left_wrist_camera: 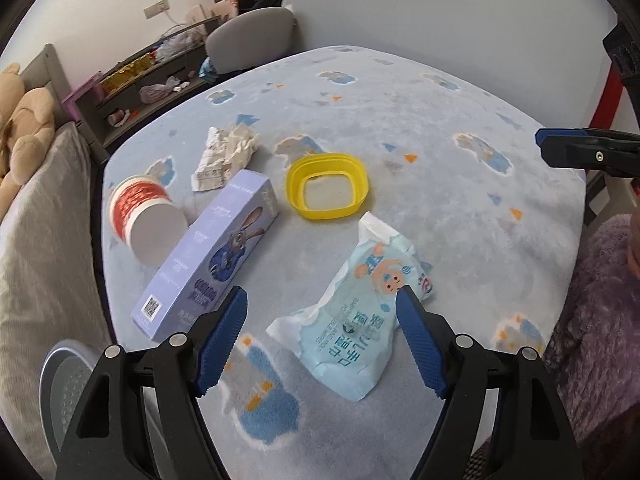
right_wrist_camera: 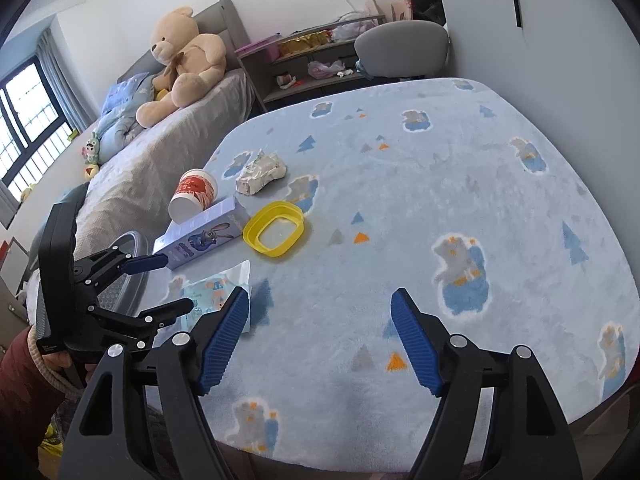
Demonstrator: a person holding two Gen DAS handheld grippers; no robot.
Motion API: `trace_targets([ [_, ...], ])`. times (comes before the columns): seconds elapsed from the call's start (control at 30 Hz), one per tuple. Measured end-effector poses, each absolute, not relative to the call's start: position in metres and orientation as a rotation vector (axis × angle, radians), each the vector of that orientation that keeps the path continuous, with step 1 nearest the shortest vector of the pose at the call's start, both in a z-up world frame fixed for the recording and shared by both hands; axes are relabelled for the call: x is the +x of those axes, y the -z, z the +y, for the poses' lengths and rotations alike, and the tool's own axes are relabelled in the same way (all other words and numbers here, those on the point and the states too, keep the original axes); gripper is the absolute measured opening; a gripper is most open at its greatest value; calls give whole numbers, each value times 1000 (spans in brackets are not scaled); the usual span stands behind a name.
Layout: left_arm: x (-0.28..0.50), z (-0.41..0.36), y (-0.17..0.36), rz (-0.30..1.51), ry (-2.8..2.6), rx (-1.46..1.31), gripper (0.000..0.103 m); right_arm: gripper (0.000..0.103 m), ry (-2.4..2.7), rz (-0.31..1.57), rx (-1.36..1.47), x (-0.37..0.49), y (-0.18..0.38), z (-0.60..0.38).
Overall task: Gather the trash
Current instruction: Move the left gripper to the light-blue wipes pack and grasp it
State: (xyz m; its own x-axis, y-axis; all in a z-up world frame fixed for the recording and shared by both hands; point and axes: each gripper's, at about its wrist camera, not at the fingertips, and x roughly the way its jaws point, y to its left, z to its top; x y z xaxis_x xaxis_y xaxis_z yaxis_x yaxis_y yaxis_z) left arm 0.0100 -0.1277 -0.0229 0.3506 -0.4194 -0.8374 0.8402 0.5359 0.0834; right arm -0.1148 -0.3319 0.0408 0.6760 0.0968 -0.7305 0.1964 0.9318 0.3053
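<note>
Left gripper [left_wrist_camera: 322, 294] spread wide, empty, hovering over blue wipes pouch [left_wrist_camera: 352, 312] lying flat on blue blanket [left_wrist_camera: 440, 128]; risk: pads pinch fleece or slide off slick film. Right gripper [right_wrist_camera: 320, 296] parted, empty, above bare blanket. Beyond: purple carton [left_wrist_camera: 208, 256] touching paper cup [left_wrist_camera: 144, 220]; cup may roll. Yellow lid ring [left_wrist_camera: 326, 186], crumpled paper [left_wrist_camera: 224, 156] farther.

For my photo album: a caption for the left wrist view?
Open left claw above a wipes packet on a blue blanket.
</note>
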Motion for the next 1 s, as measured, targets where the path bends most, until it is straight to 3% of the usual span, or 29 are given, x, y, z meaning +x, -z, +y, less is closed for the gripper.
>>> trace_targets([
  [0.53,16,-154,50,1009,1094,629,74,72,39,813,382,-118,-43,-333],
  [1.0,-14,-142,58,1048,904,495,74,72,35,805,371,-120,-45,-329],
])
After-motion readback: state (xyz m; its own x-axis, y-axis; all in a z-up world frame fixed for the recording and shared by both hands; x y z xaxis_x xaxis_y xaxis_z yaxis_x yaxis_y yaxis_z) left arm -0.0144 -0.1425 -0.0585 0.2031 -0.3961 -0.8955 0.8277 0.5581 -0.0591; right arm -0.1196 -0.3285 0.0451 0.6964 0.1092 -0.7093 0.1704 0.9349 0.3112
